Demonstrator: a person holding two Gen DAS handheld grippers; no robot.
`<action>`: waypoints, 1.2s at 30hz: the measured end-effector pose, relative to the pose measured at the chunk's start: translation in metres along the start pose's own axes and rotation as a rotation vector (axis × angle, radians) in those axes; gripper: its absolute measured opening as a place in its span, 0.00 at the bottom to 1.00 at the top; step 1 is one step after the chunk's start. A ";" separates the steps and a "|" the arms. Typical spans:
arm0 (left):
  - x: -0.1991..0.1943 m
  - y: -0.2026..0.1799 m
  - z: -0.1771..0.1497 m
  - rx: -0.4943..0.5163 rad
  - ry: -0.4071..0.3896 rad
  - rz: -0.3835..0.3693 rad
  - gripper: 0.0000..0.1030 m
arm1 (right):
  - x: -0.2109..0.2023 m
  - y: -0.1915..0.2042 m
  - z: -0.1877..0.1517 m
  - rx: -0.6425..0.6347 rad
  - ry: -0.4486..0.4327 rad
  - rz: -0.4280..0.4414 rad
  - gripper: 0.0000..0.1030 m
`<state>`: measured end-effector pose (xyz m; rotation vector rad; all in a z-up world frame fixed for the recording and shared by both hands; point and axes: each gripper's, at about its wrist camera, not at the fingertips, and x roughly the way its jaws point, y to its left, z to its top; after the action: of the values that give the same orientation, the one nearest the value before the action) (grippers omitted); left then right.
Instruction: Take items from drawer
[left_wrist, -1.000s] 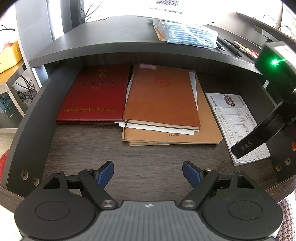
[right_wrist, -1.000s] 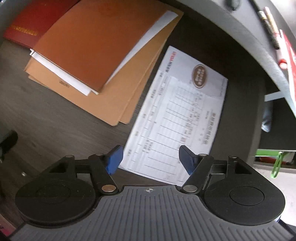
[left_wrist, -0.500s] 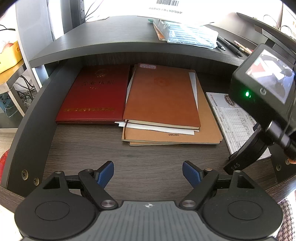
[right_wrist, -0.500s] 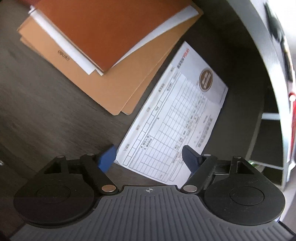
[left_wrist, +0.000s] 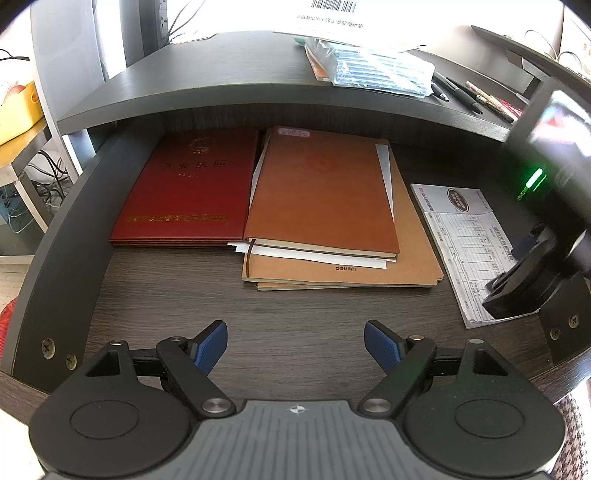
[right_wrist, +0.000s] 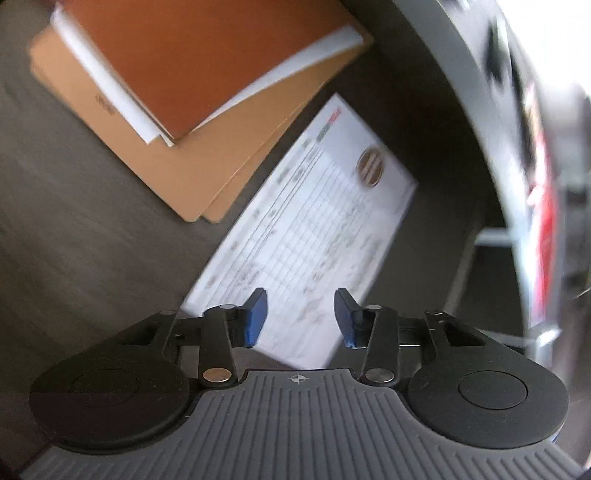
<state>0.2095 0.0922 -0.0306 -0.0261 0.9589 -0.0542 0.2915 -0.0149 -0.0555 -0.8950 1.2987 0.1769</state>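
The open dark drawer (left_wrist: 177, 295) holds a red certificate folder (left_wrist: 184, 188), a brown notebook (left_wrist: 321, 192) on tan folders (left_wrist: 343, 273), and a white printed form (left_wrist: 465, 236) at the right. My left gripper (left_wrist: 295, 345) is open and empty over the drawer's front. My right gripper (right_wrist: 299, 319) is half closed, its blue fingers straddling the near end of the form (right_wrist: 317, 229); whether they touch it is unclear. It also shows in the left wrist view (left_wrist: 524, 284) over the form's near corner.
A desk top (left_wrist: 229, 74) overhangs the drawer's back, carrying a plastic-wrapped blue packet (left_wrist: 376, 66), papers and several pens (left_wrist: 465, 96). The drawer's right wall (left_wrist: 565, 317) lies close beside the right gripper. Bare wood floor lies at the drawer's front.
My right gripper has moved down onto the form's near end and its fingers have narrowed. The left gripper has not moved.
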 end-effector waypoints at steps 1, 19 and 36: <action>0.000 0.000 0.000 0.000 0.000 0.000 0.79 | -0.001 -0.003 -0.002 -0.006 -0.012 0.040 0.54; 0.000 -0.002 0.002 -0.001 0.008 0.020 0.79 | -0.001 0.004 -0.032 -0.227 -0.190 0.161 0.57; 0.000 -0.002 0.003 -0.001 0.009 0.020 0.79 | -0.011 -0.009 -0.044 -0.074 -0.218 0.128 0.32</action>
<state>0.2115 0.0901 -0.0288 -0.0178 0.9682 -0.0355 0.2606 -0.0459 -0.0414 -0.8308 1.1522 0.4141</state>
